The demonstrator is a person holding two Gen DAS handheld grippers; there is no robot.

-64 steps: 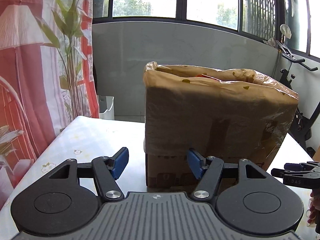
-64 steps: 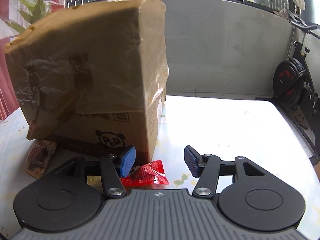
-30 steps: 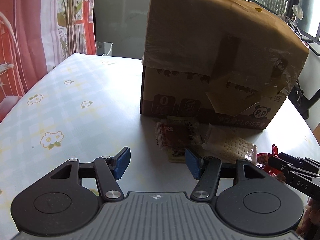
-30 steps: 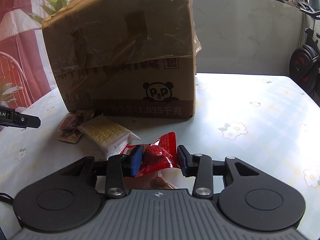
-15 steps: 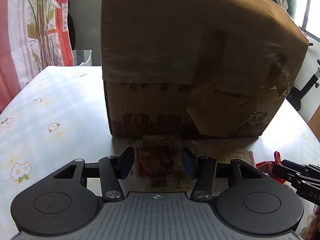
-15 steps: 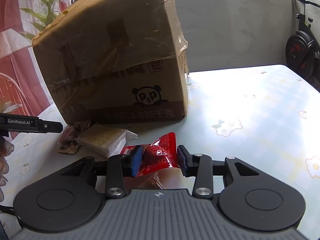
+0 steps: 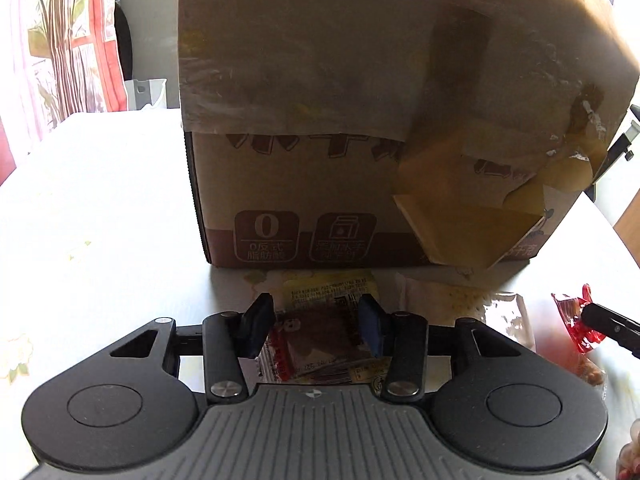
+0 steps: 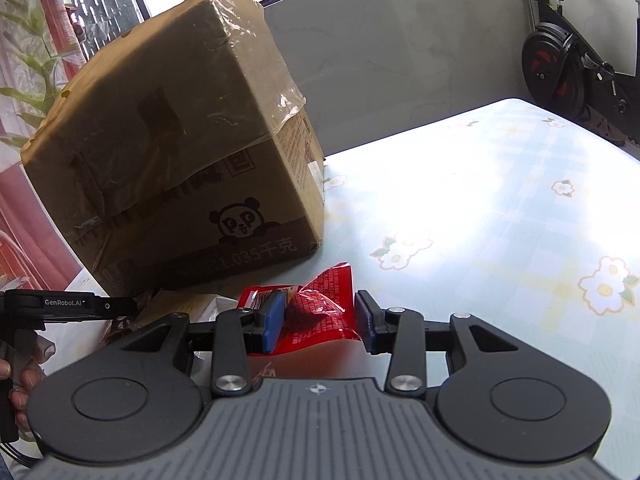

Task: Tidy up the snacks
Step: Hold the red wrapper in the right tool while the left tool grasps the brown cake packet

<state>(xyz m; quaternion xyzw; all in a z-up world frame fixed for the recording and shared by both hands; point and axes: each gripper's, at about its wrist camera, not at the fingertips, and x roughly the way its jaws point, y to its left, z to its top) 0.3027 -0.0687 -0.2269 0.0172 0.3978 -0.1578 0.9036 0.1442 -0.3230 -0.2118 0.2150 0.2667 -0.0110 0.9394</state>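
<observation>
A big cardboard box (image 7: 360, 120) lined with a plastic bag stands on the flowered tablecloth; it also shows in the right wrist view (image 8: 180, 168). My left gripper (image 7: 314, 326) is shut on a brown and red snack packet (image 7: 320, 340) just in front of the box. My right gripper (image 8: 320, 320) is shut on a red snack packet (image 8: 324, 312), held beside the box's near corner; the packet also shows in the left wrist view (image 7: 576, 316). A clear cracker packet (image 7: 472, 304) lies between the two.
The table (image 8: 480, 184) stretches out to the right of the box. An exercise bike (image 8: 576, 72) stands beyond the table's far right edge. A red curtain and a plant (image 7: 68, 40) are at the left. A white bin (image 7: 146, 92) stands behind the table.
My left gripper moved in toward the box and shut on the brown and red packet. My right gripper tilted and lifted a little with the red packet in it.
</observation>
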